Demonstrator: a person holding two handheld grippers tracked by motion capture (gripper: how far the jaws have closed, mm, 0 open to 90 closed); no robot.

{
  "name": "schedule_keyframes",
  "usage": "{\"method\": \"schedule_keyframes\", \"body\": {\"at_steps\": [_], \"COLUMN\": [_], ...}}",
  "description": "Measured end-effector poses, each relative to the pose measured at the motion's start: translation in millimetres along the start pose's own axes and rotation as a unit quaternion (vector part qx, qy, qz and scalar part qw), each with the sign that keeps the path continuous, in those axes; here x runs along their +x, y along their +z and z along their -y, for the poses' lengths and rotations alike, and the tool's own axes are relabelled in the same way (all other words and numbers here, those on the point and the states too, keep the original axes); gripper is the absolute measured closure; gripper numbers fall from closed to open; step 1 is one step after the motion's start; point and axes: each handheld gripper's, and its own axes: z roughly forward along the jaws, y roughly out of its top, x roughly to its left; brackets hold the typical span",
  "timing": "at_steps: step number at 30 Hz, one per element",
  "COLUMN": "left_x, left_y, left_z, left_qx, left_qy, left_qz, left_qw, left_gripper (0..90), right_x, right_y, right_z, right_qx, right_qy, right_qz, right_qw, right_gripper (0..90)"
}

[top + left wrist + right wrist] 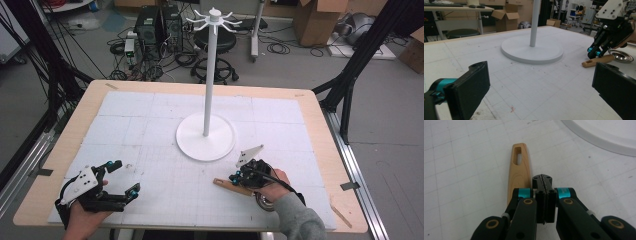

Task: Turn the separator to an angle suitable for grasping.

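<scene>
A ladle lies on the white gridded mat at front right, with a wooden handle [226, 183] [597, 61] [518, 170] and a metal bowl [263, 202] [621, 55]. My right gripper [234, 178] [595, 51] [542, 180] hovers low over the handle. Its jaws are pressed together with nothing between them, and the handle lies just to their left in the right gripper view. A slot shows at the handle's far end. My left gripper [126, 176] [541, 85] rests at the front left, jaws wide open and empty. A white hook stand [207, 90] [534, 22] rises from a round base [205, 139] [531, 53] [604, 135] at mid-table.
The mat covers a wooden table [60, 150] whose edges run close on all sides. A thin wooden stick [341, 216] lies near the front right corner. Black frame legs [345, 95] flank the table; computers, a stool and boxes stand on the floor beyond.
</scene>
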Motion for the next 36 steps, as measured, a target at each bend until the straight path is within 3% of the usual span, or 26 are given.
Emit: {"method": "schedule_keyframes", "body": {"at_steps": [4, 8, 12, 14, 17, 20, 26, 30, 36], "left_x": [0.4, 1.1, 0.0, -0.2, -1.5, -2.5, -2.4, -0.9, -0.1], "left_y": [0.4, 1.8, 3.8, 5.1, 7.5, 9.6, 9.0, 6.0, 3.7], "left_z": [0.0, 0.0, -0.6, -1.0, -1.5, -1.4, -0.6, -0.2, 1.1], "left_qx": [-0.001, 0.0, 0.002, 0.002, 0.003, 0.005, 0.005, 0.003, 0.003], "left_qy": [0.0, 0.0, 0.0, 0.001, 0.003, 0.004, 0.003, 0.001, -0.002], "left_qz": [0.001, 0.001, 0.004, 0.006, 0.009, 0.012, 0.012, 0.008, 0.007], "left_qw": [1.0, 1.0, 1.0, 1.0, 1.0, 0.9999, 0.9999, 1.0, 1.0], "left_gripper": [1.9, 1.9, 1.9, 1.9, 1.9, 1.9, 1.9, 1.9, 1.9], "right_x": [0.8, 5.2, 8.9, 11.5, 12.8, 14.3, 14.5, 12.0, 12.3], "right_y": [-11.2, -23.9, -31.2, -35.5, -44.3, -53.4, -60.7, -60.9, -53.7], "right_z": [1.1, 4.4, 9.4, 11.2, 12.1, 13.6, 15.4, 14.9, 11.9], "right_qx": [-0.029, -0.061, -0.066, -0.07, -0.082, -0.094, -0.078, -0.064, -0.021], "right_qy": [0.007, 0.01, 0.011, 0.013, 0.019, 0.017, 0.025, 0.029, 0.023], "right_qz": [-0.001, 0.001, -0.007, 0.007, 0.021, 0.024, 0.028, 0.033, 0.029], "right_qw": [0.9996, 0.9981, 0.9977, 0.9974, 0.9962, 0.9951, 0.9962, 0.997, 0.9991], "right_gripper": [88.5, 73.9, 56.4, 42.5, 38.5, 27.1, 0.7, 0.6, 0.7]}}
